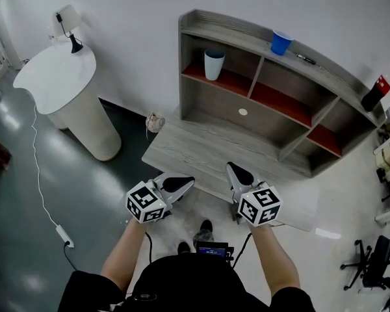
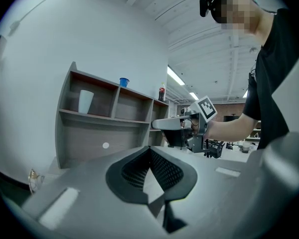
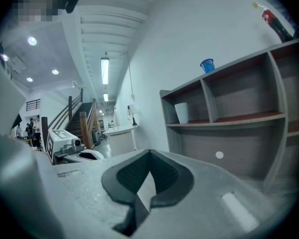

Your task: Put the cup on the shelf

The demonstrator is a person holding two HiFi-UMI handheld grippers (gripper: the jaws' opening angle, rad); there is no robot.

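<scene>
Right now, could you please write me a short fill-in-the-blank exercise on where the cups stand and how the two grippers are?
1. In the head view, the white cup stands in the upper ____ compartment of the shelf.
2. The other cup, on the shelf's top board, is ____ in colour.
3. The left gripper and the right gripper hold nothing, and both pairs of jaws are ____.

Missing words: left; blue; shut

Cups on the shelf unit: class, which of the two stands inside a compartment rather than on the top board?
The white cup, in the upper left compartment of the shelf unit. The blue cup stands out on the top board instead.
</scene>
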